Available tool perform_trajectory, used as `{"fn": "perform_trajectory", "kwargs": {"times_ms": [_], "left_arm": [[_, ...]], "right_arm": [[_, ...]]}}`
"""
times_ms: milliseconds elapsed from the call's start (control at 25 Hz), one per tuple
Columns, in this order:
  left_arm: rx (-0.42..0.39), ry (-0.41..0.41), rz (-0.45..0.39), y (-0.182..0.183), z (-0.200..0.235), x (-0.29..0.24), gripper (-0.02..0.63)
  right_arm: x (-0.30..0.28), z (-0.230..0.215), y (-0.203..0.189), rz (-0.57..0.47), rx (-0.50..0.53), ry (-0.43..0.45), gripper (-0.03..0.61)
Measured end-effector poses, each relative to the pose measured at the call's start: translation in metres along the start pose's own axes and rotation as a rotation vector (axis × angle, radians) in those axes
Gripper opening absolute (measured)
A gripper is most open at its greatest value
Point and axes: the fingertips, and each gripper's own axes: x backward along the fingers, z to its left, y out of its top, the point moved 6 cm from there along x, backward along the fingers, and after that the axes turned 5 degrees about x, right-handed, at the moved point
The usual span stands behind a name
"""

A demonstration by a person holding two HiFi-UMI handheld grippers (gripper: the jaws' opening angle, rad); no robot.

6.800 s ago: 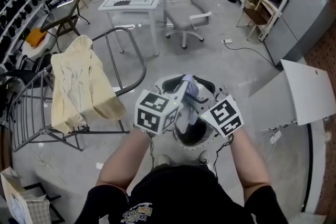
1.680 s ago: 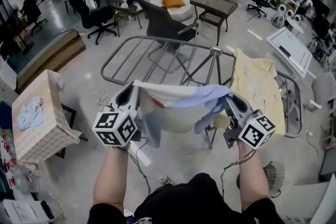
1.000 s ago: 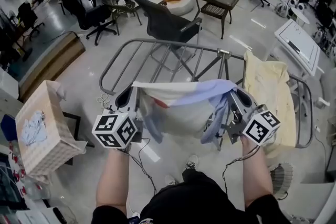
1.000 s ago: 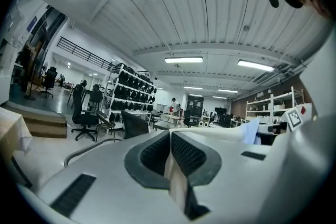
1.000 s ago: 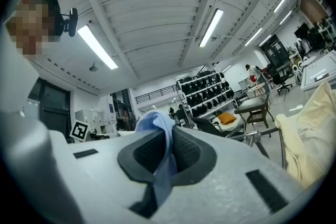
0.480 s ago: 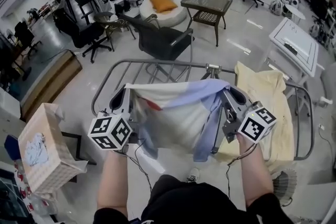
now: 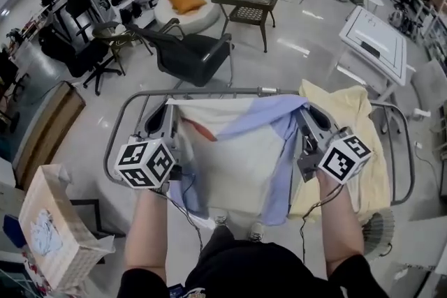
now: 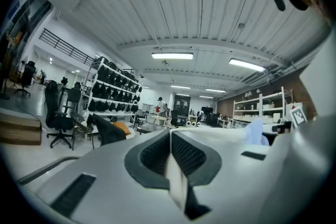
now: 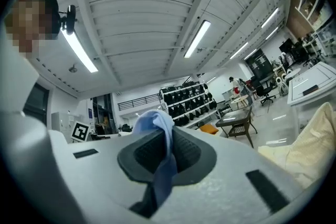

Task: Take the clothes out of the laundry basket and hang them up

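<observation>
left tool – grips garment | right tool – likewise | long axis left–right, hanging down

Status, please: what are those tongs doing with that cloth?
Left tongs, right tongs shut on white-and-blue garment, spread between them. Near drying rack rail, not draped. Yellow garment hangs alongside; rail ahead bare.

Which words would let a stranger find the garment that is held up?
Look at the grey drying rack in mid-floor. Across it, the left tool and right tool stretch a white garment with pale blue edges, unlike the plain yellow garment draped on the rack beside it.
</observation>
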Motion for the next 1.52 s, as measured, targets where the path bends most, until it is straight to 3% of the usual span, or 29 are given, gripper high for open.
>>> {"fn": "perform_trajectory", "kwargs": {"times_ms": [440, 920, 1200, 1280, 1360, 1520], "left_arm": [[0.043, -0.158, 0.083, -0.019, 0.048, -0.128, 0.012], [0.022, -0.217, 0.323, -0.139, 0.083, -0.211, 0.013], [-0.047, -0.217, 0.441, -0.183, 0.086, -0.221, 0.016], [-0.052, -0.215, 0.477, -0.190, 0.088, -0.220, 0.054], [-0.055, -0.211, 0.511, -0.196, 0.094, -0.219, 0.198], [-0.055, -0.215, 0.522, -0.195, 0.098, -0.210, 0.218]], "right_arm": [[-0.066, -0.048, -0.019, 0.023, 0.030, -0.232, 0.026], [-0.098, -0.113, -0.118, 0.200, -0.008, -0.455, 0.026], [-0.093, -0.129, -0.162, 0.281, -0.120, -0.495, 0.077], [-0.089, -0.131, -0.171, 0.313, -0.131, -0.512, 0.111], [-0.087, -0.133, -0.178, 0.330, -0.141, -0.526, 0.132], [-0.082, -0.129, -0.182, 0.345, -0.157, -0.541, 0.163]]}}
